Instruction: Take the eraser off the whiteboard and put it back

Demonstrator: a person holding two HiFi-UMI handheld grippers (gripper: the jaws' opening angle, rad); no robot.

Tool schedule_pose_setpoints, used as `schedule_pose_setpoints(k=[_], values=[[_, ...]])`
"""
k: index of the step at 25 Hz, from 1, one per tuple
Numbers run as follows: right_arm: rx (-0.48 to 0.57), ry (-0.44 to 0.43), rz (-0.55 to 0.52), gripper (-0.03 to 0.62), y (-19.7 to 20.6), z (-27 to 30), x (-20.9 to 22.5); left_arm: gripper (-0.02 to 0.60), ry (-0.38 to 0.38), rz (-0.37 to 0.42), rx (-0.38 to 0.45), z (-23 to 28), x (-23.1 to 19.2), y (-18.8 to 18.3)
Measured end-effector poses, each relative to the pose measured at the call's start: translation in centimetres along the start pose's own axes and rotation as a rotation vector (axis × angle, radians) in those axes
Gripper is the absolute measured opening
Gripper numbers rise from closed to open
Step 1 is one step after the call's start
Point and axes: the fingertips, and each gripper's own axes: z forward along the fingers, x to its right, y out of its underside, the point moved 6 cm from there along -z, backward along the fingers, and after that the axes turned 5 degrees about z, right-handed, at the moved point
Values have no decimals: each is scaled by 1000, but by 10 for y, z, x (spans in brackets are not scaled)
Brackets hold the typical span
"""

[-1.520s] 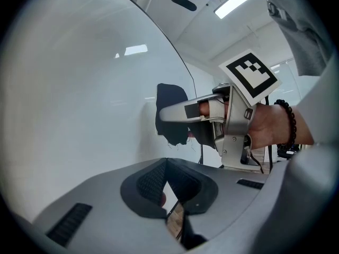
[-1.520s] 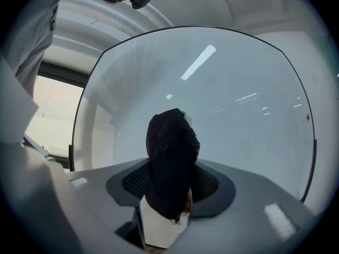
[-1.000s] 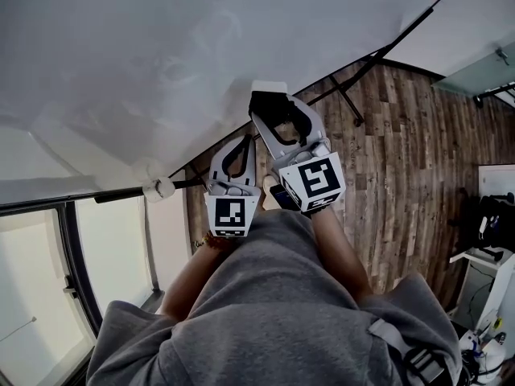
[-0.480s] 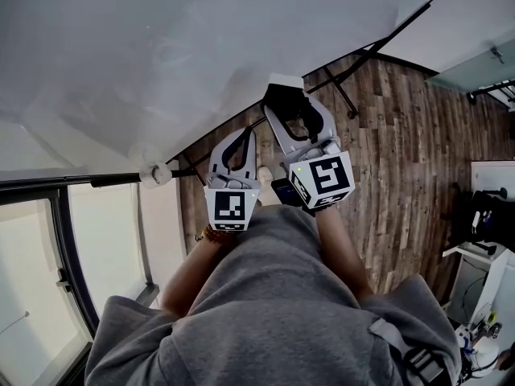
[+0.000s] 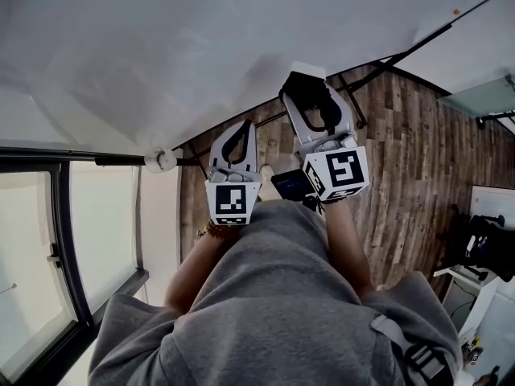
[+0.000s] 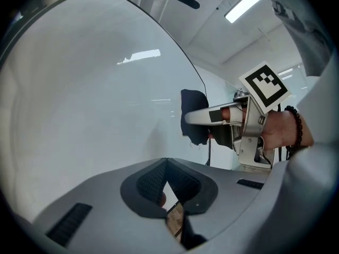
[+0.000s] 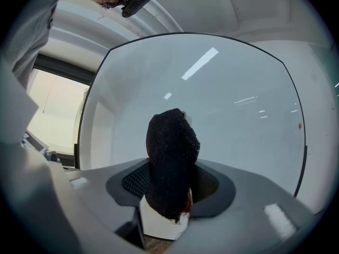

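Nearest you, your left gripper [image 5: 244,129] has its jaws closed on nothing, at its 2 o'clock your right gripper [image 5: 308,87] clamps the black eraser [image 7: 172,157] near the whiteboard [image 5: 201,39], with bare wooden floor [image 5: 402,159] open past its lower edge at 3 o'clock.

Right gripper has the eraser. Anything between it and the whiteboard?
Nothing visible. The eraser, clamped in the right gripper, faces bare whiteboard. The left gripper sits shut and empty off to the side, out of the path.
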Motion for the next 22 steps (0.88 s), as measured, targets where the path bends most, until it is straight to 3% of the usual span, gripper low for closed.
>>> schedule_pose_setpoints(k=[10,22], values=[[52,-89,117,216,7,-12,-5,8,-26,-4,-17,-9,-3,-2],[58,-43,77,218,-5,-40,-21,8,17,-27,30,-23,7,-11]])
